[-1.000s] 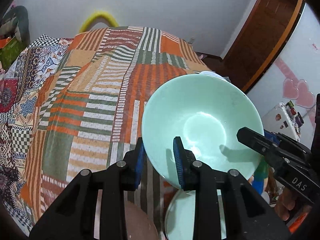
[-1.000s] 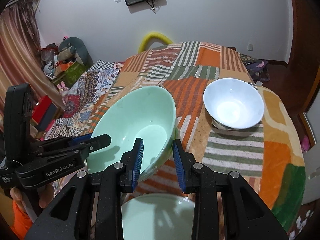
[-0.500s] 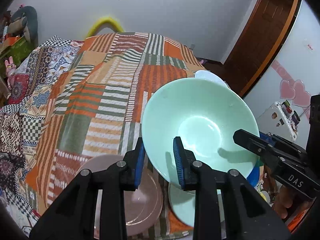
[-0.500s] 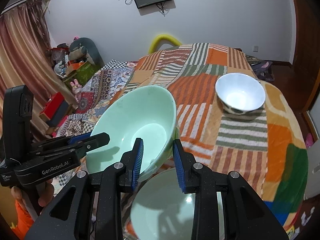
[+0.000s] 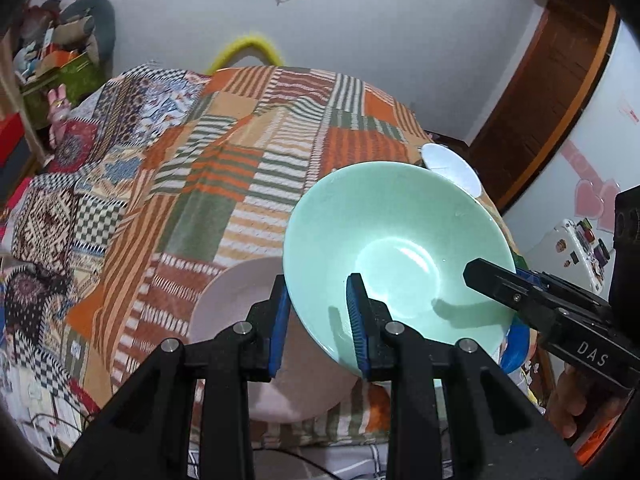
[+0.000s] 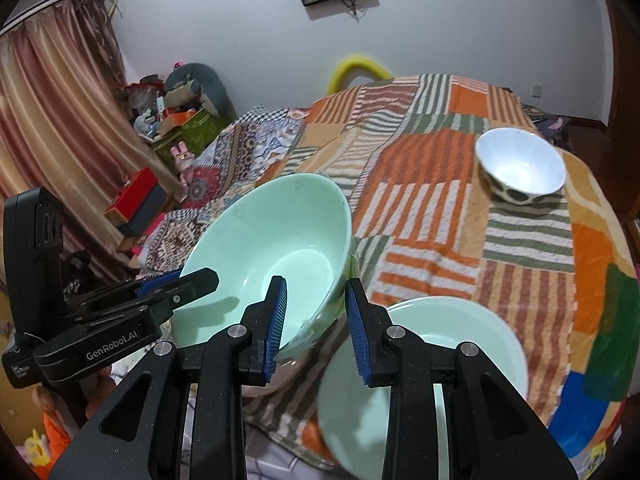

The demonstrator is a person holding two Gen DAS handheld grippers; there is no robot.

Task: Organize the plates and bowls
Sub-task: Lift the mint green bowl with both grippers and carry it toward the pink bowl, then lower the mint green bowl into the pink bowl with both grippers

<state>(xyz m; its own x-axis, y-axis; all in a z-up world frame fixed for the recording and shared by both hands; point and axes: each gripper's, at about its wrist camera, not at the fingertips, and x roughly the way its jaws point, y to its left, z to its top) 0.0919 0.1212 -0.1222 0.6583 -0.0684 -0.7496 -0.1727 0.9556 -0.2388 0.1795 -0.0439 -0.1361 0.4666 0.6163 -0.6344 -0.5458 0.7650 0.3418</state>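
Observation:
A large mint-green bowl [image 5: 396, 248] [image 6: 272, 248] hangs tilted in the air above the quilt-covered table. My left gripper [image 5: 316, 312] is shut on its near-left rim. My right gripper [image 6: 316, 316] is shut on its opposite rim; it also shows in the left wrist view [image 5: 504, 288]. Under the bowl a pink plate [image 5: 236, 304] lies on the table. A mint-green plate [image 6: 460, 364] lies to its right, below my right gripper. A white bowl [image 6: 520, 164] with a dark spotted outside stands at the far right of the table [image 5: 452, 164].
The round table carries a striped patchwork cloth [image 6: 440, 184] in orange, green and white. A patterned bedspread [image 5: 60, 184] lies to the left. A yellow curved chair back [image 6: 356, 68] stands behind the table. A wooden door [image 5: 552, 92] is at the right.
Both grippers have lifted the green bowl higher and drawn back toward the near edge. The pink plate and the green plate below have come into view.

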